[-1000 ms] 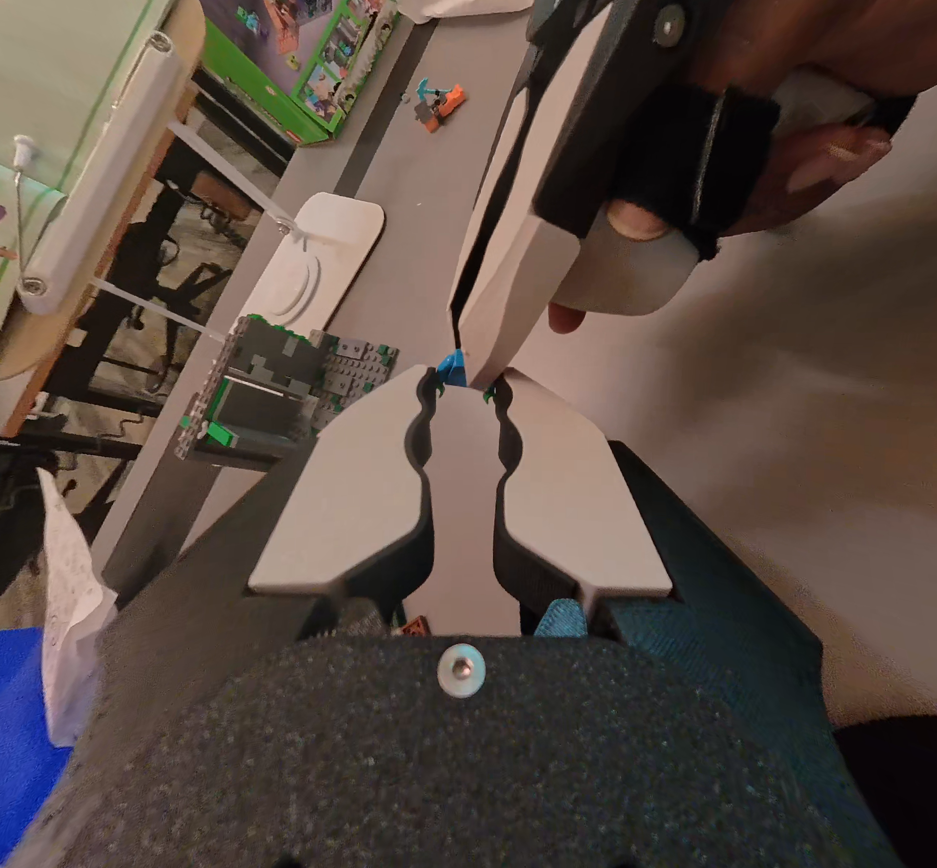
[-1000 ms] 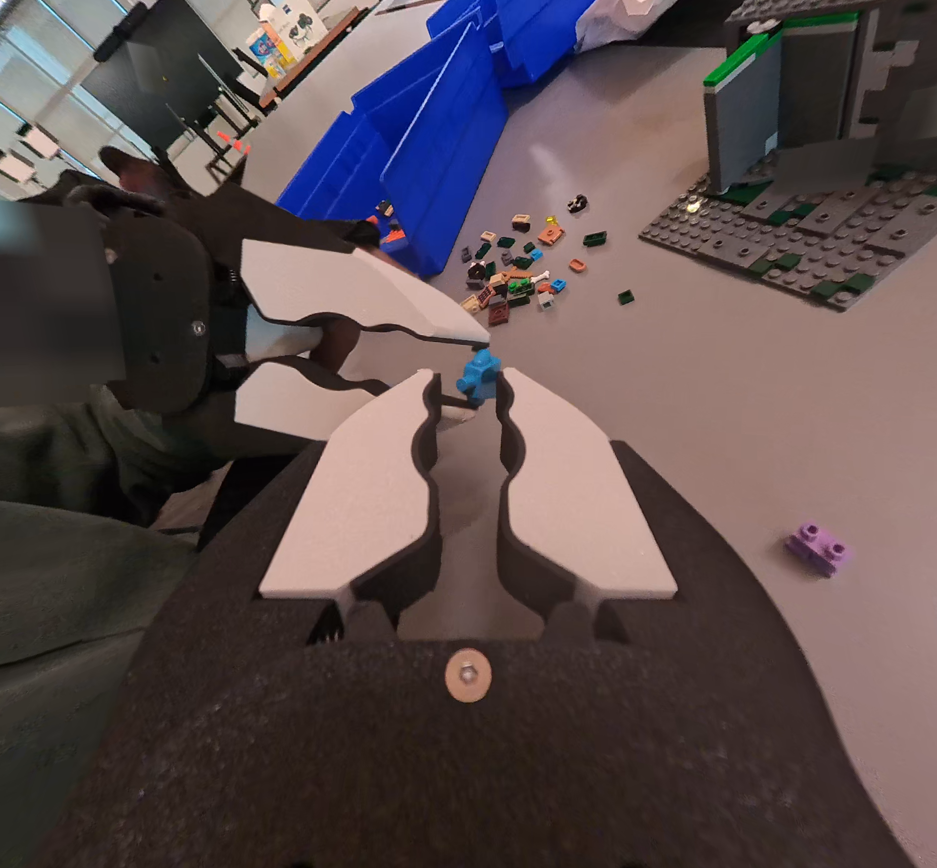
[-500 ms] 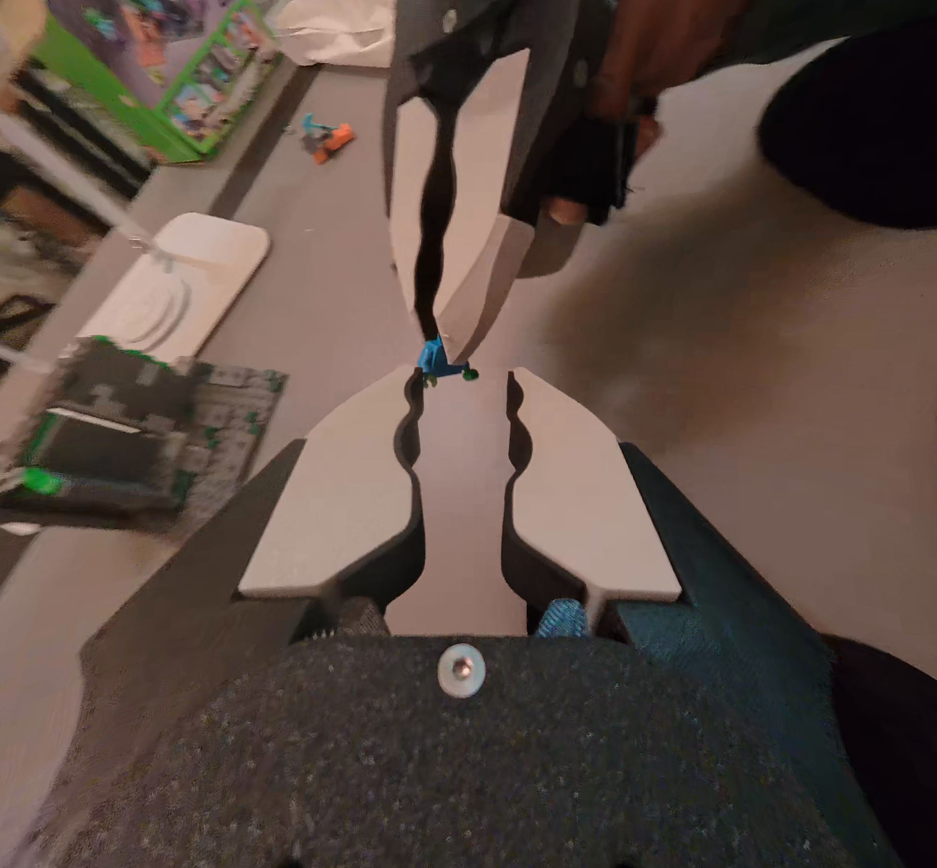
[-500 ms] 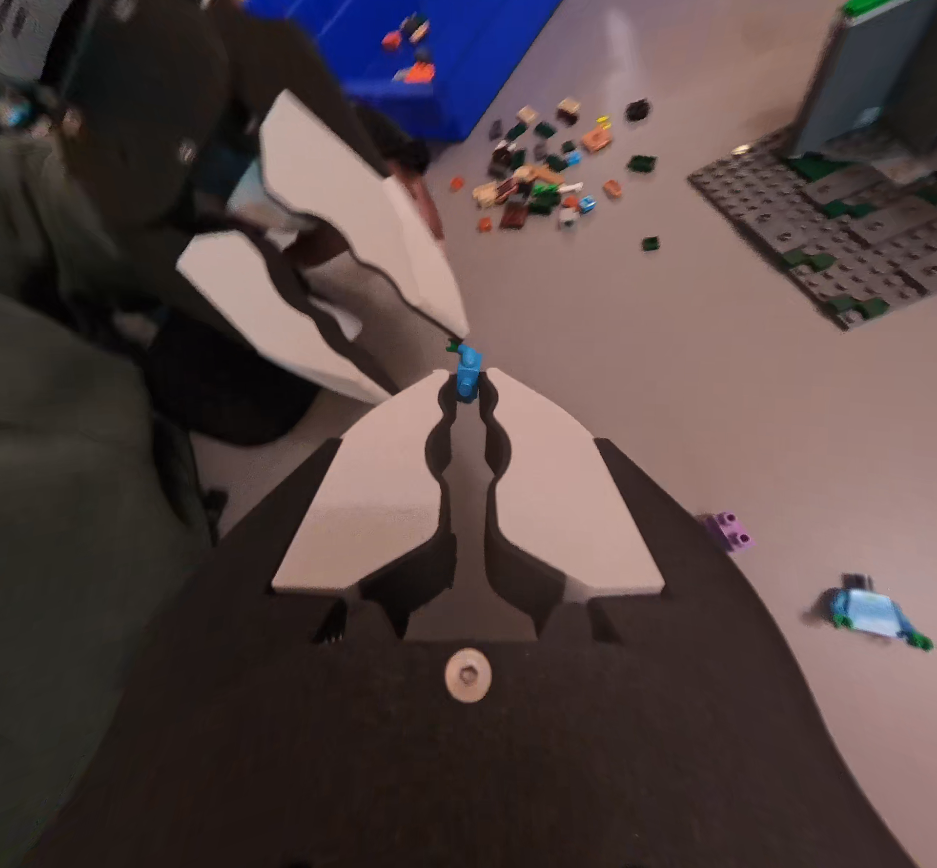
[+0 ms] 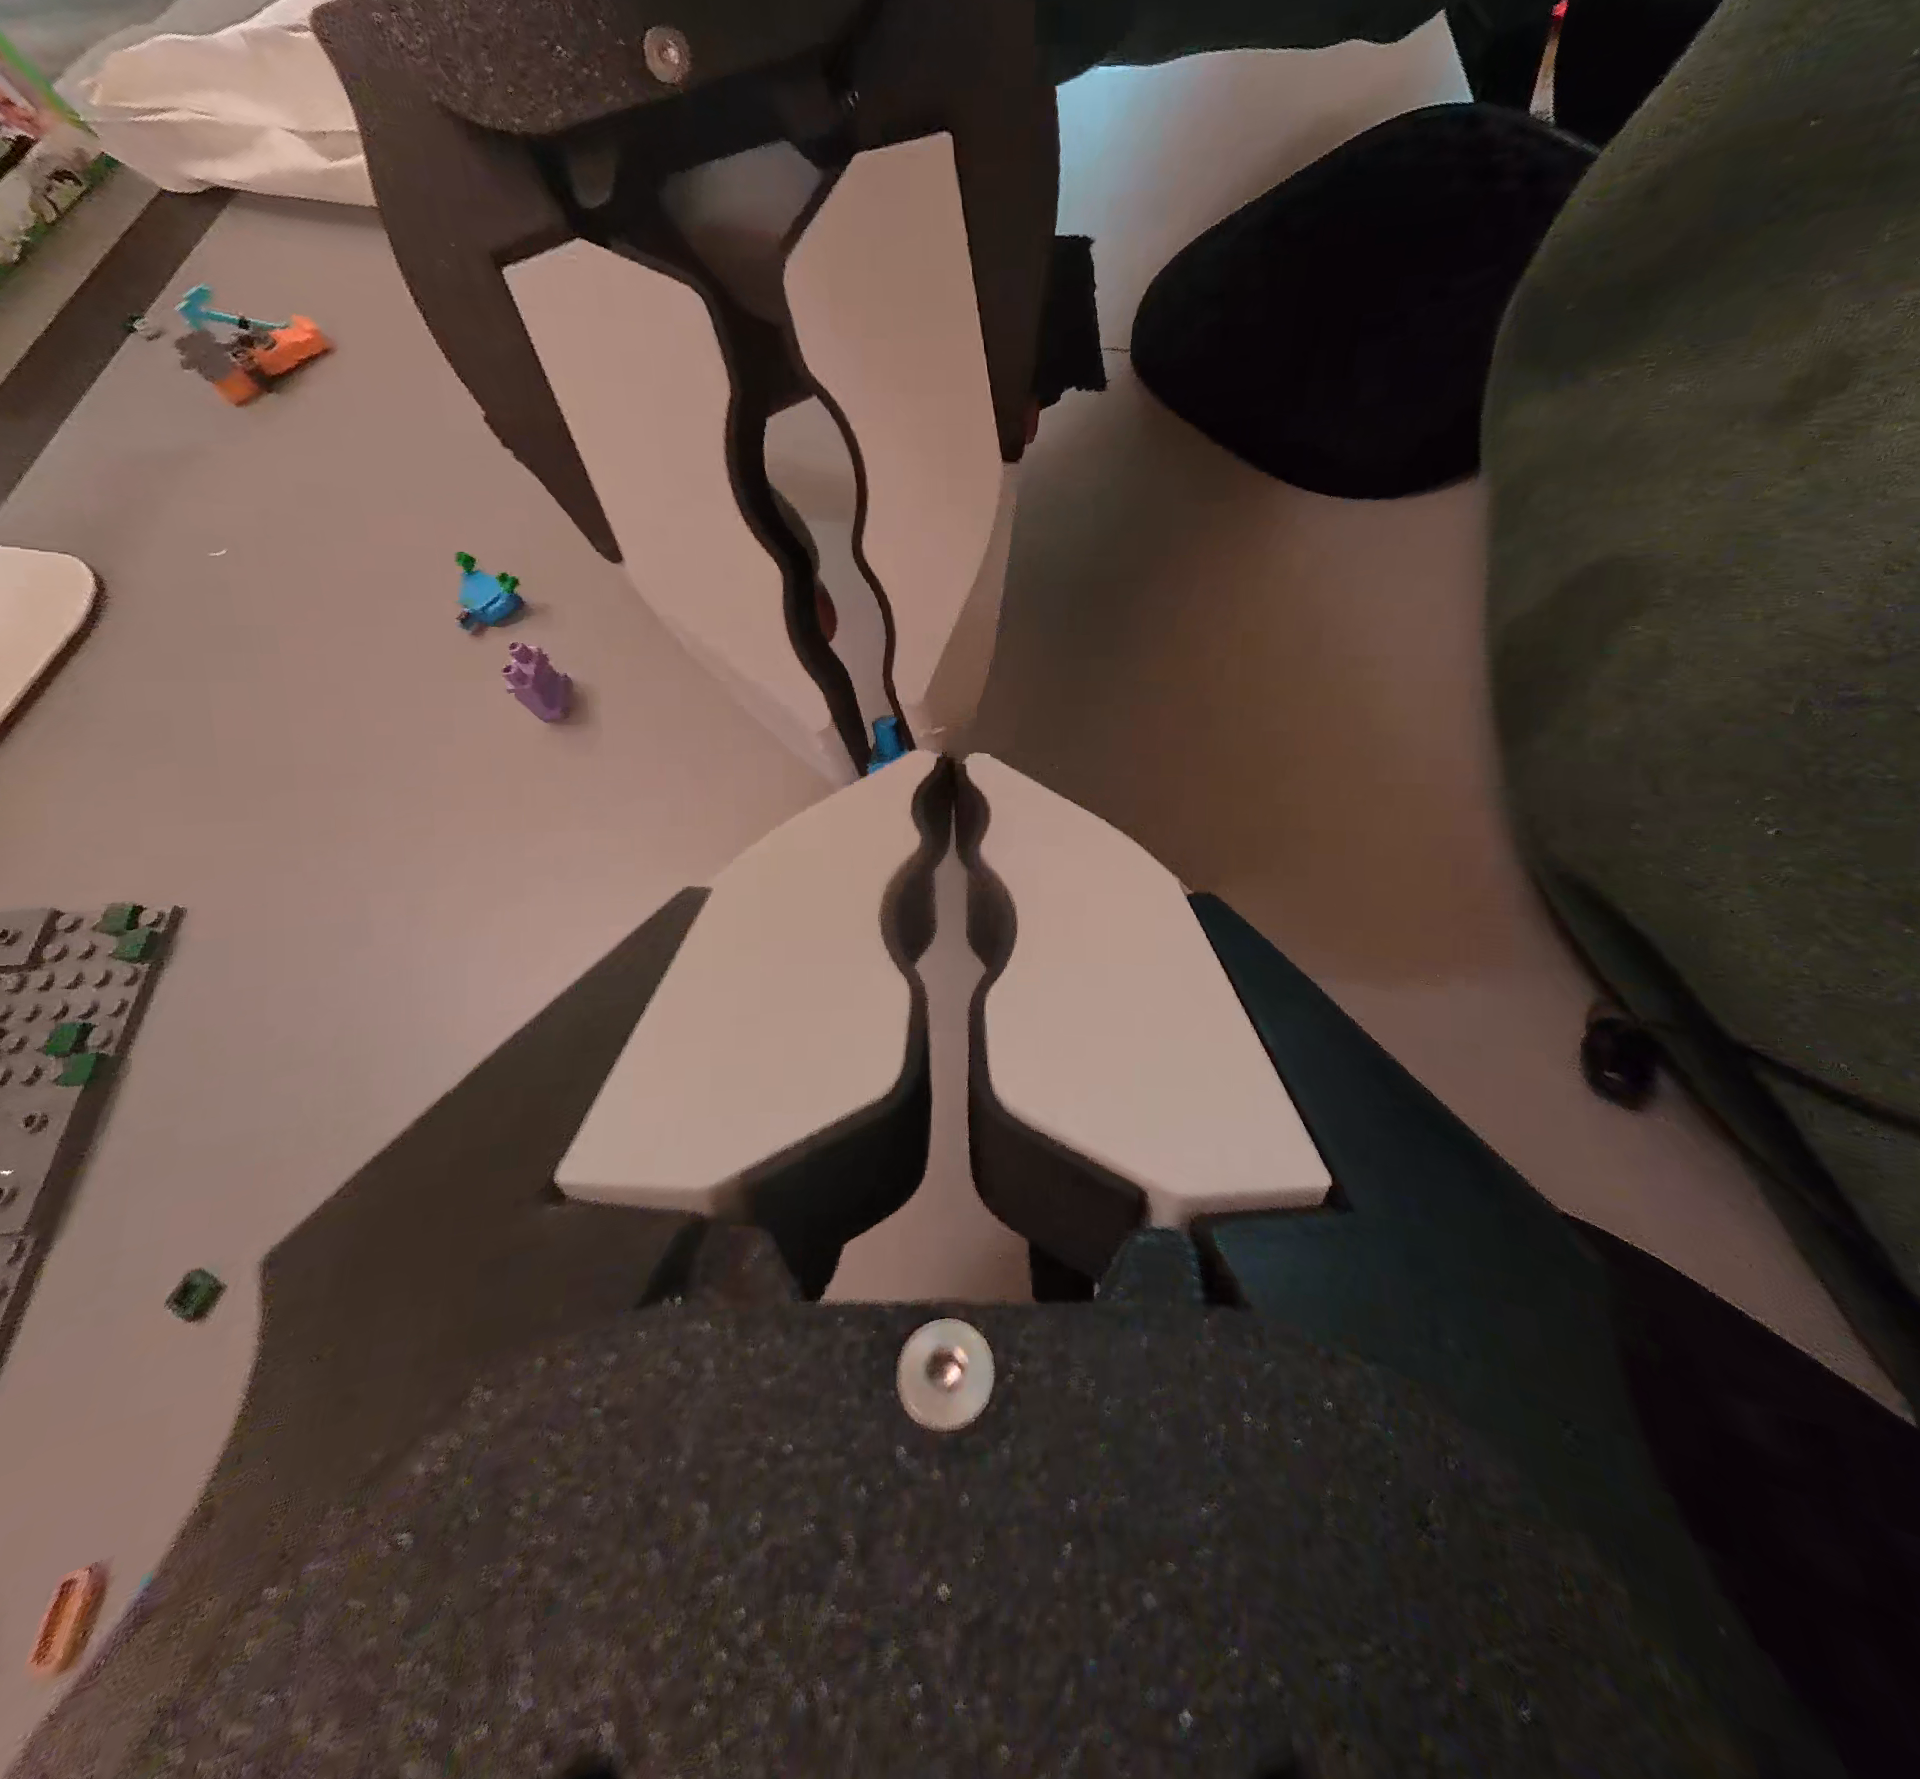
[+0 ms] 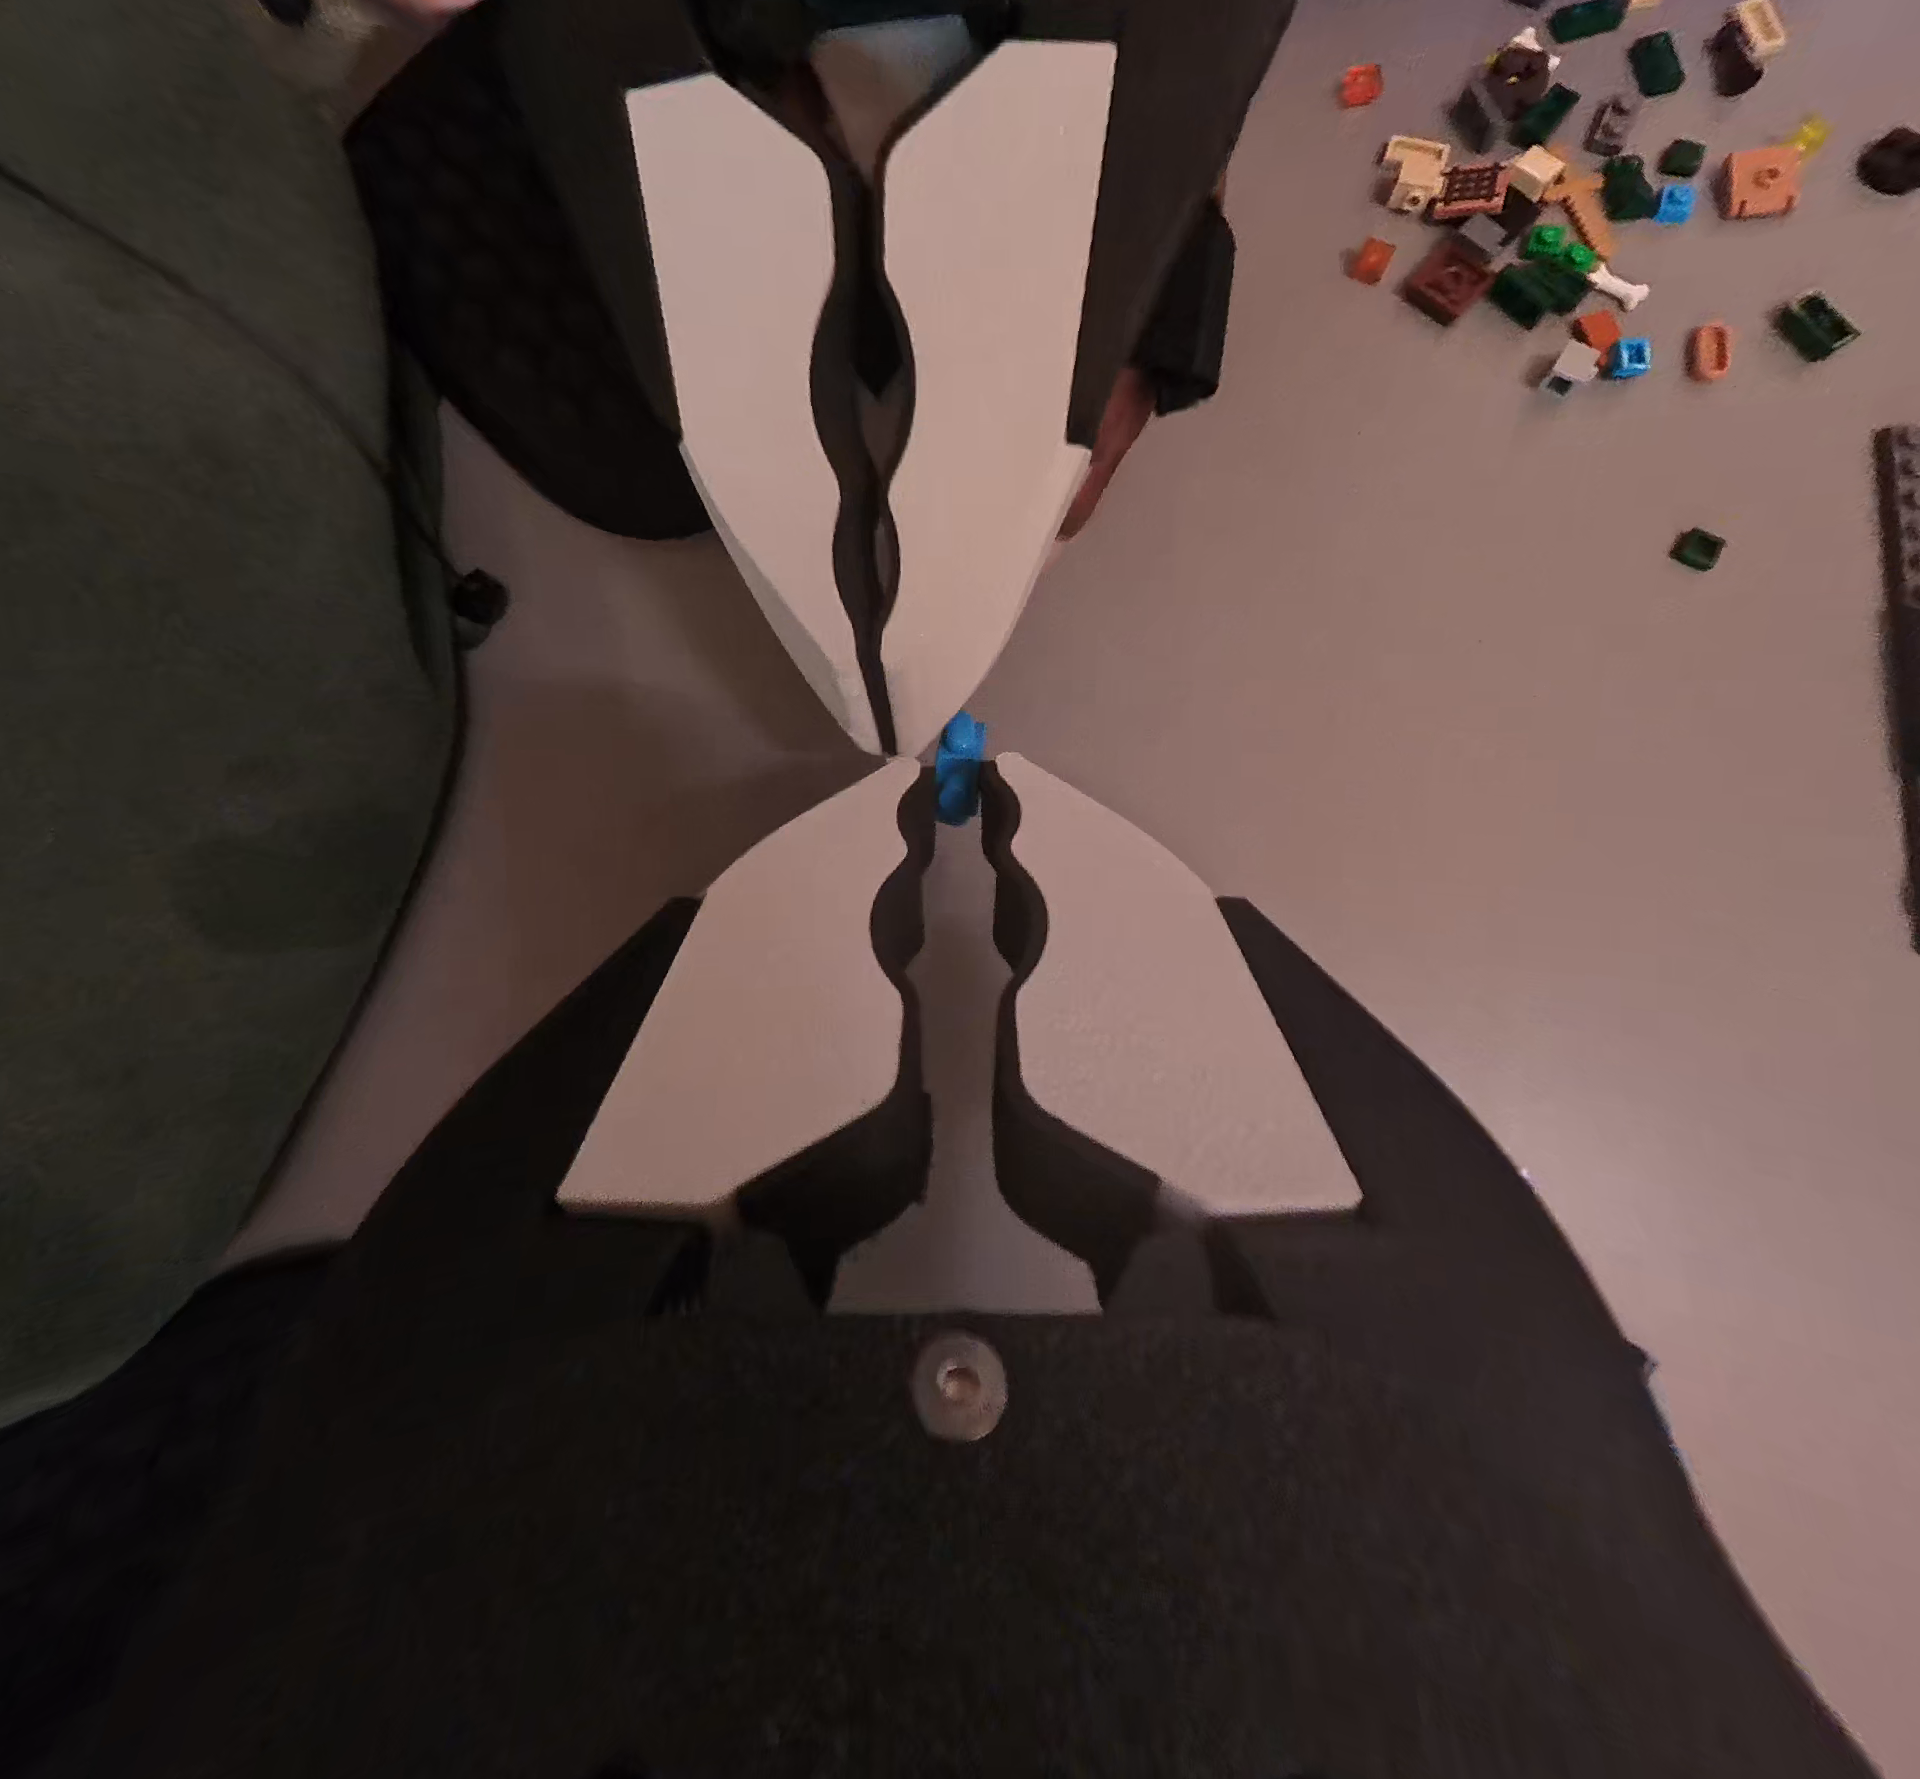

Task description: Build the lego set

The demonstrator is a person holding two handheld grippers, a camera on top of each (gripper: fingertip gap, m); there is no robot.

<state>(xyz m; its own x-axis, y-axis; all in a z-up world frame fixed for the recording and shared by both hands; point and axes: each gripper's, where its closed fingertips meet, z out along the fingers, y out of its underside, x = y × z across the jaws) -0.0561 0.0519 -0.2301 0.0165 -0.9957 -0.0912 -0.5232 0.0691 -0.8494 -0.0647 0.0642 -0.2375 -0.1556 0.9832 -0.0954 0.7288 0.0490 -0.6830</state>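
Two hand-held grippers met tip to tip above the grey counter (image 6: 1455, 794). The right hand-held gripper (image 6: 954, 773) had its fingers clamped on a small blue lego piece (image 6: 956, 768), which stuck out from between its tips. The left hand-held gripper (image 5: 948, 771) had its fingers pressed together with nothing visible between them, its tips touching the right one's beside the blue piece. A loose pile of small bricks (image 6: 1590, 202) lay well apart from the blue piece, up and to the right in the right wrist view. In the left wrist view, a purple piece (image 5: 537, 683) and a blue-and-green piece (image 5: 484, 593) sat left of it, just beside each other, with a grey studded baseplate (image 5: 62, 1033) farther left.
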